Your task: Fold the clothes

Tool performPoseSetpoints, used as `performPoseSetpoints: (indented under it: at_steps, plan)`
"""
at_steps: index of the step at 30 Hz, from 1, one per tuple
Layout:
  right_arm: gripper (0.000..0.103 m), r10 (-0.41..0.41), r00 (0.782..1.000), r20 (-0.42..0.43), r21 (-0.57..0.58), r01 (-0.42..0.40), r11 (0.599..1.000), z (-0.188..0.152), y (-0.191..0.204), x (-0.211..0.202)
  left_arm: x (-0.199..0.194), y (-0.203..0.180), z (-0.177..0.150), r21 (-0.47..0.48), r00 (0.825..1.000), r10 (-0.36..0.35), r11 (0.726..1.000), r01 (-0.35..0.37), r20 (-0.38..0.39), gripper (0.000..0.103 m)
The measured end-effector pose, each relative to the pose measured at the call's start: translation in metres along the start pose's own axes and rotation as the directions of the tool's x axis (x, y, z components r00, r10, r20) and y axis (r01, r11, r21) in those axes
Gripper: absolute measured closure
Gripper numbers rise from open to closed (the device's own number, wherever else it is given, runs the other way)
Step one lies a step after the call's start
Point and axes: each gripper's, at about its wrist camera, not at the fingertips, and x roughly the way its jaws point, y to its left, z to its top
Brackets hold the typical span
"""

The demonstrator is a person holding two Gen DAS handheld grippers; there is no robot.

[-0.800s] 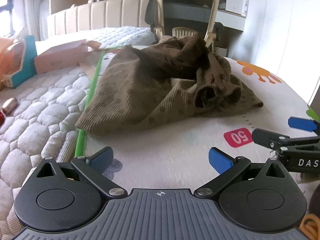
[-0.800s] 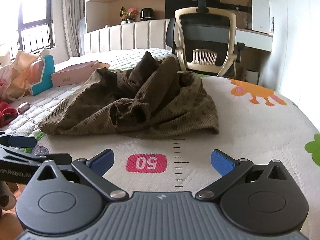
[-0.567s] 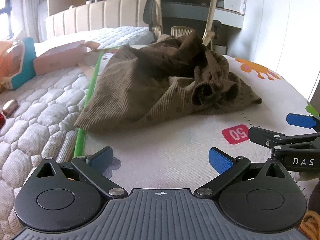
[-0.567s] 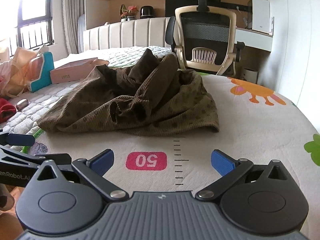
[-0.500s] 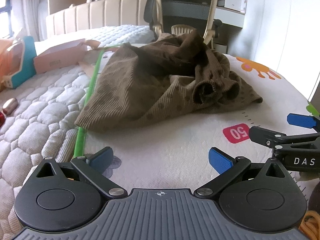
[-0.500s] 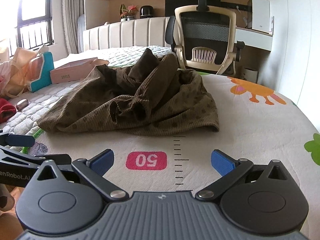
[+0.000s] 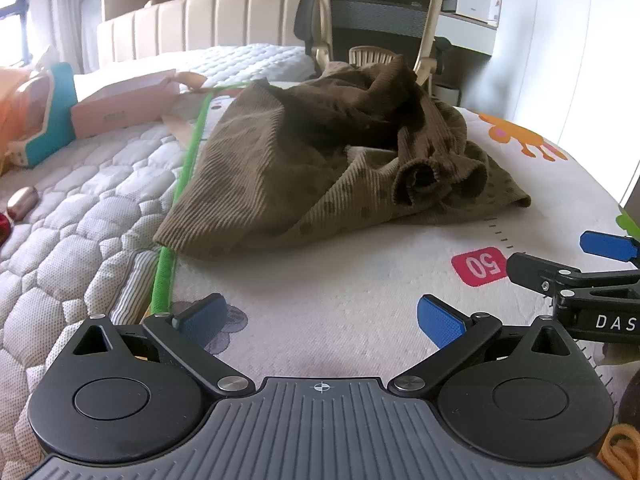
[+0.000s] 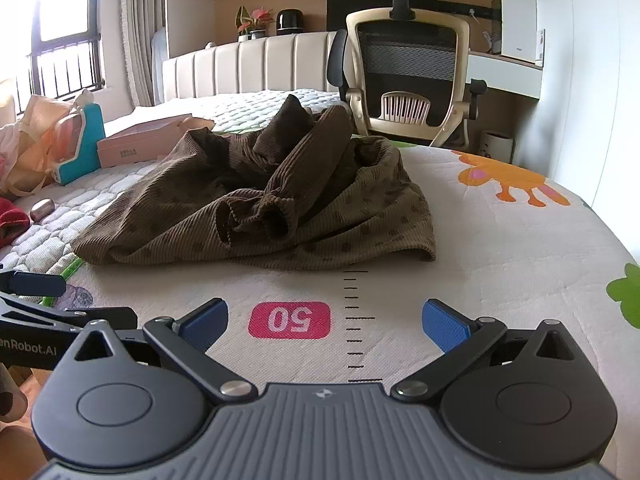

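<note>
Garment (image 7: 320,168), brown and crumpled, lies mid-bed, unmoved over the last second; left gripper (image 7: 320,320) and right gripper (image 8: 324,320) hover short of it, fingers wide, empty. Folding hasn't begun.

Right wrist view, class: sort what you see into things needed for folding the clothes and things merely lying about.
Part of the job:
- brown garment, crumpled on the play mat
- left gripper, fingers open, empty
- right gripper, fingers open, empty

Lying about:
- pink box
- teal-edged bag
- office chair
- potted plant
- red cloth
</note>
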Motion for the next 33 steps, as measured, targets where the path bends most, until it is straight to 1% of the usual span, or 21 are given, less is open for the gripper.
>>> performPoseSetpoints:
  at_steps: [16,33]
  plan:
    - [0.000,-0.006,1.000,0.006,-0.023,0.006,1.000,0.0027,0.0048,-0.0024,-0.0028,0.0047,0.0019,-0.017,1.000,0.002,1.000,-0.002,-0.001,0.000]
    - [0.000,0.000,1.000,-0.007,-0.015,0.000,1.000,0.0022,0.0032,-0.0009,-0.0013,0.0057,0.0019,-0.024,1.000,0.006,1.000,-0.007,-0.007,0.000]
